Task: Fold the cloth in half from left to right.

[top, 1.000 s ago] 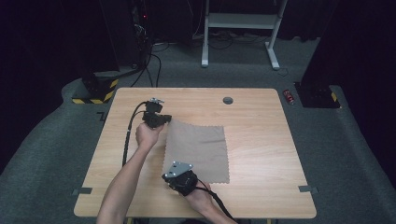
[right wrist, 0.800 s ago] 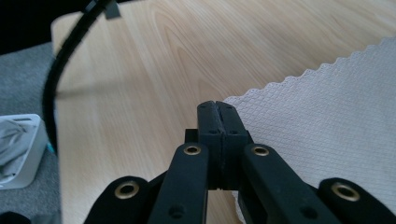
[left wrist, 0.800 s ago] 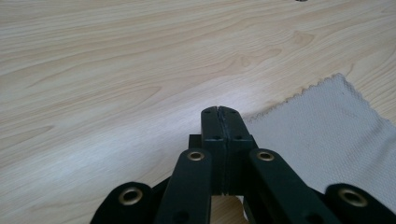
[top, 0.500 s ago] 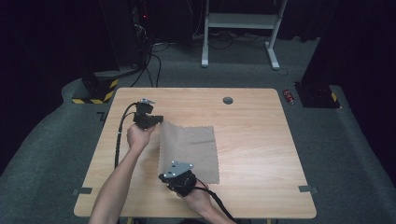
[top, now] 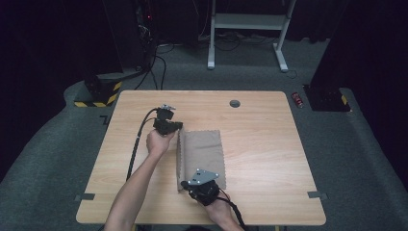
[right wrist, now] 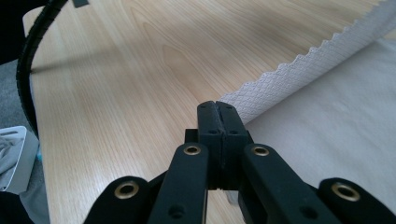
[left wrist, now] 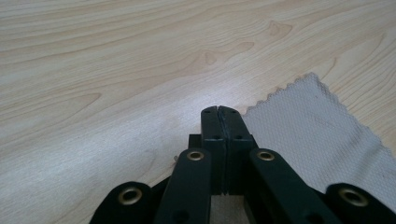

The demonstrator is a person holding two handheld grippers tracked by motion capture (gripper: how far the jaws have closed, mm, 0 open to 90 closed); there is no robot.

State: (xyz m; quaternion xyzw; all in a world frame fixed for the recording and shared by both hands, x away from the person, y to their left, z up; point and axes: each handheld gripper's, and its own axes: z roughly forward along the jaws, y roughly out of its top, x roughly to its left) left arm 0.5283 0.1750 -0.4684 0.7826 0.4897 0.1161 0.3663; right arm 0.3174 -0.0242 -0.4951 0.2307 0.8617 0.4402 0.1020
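A beige cloth [top: 204,154] with zigzag edges lies on the wooden table [top: 269,144]; its left edge is raised into a standing fold. My left gripper [top: 178,126] is at the cloth's far left corner and my right gripper [top: 186,185] at its near left corner. In the left gripper view the jaws [left wrist: 218,110] are pressed together, with the cloth [left wrist: 303,126] running under them at the right. In the right gripper view the shut jaws [right wrist: 215,105] pinch the lifted edge of the cloth [right wrist: 299,70], whose flat part spreads out to the right.
A round grey grommet [top: 235,103] sits near the table's far edge. On the floor are a red object [top: 298,99] beyond the far right corner, a black-and-yellow striped block [top: 96,96] at the far left, and a white frame's legs [top: 245,21] behind. Bare wood flanks the cloth.
Both grippers have moved right, carrying the cloth's left edge up and over. The cloth looks narrower than a second ago.
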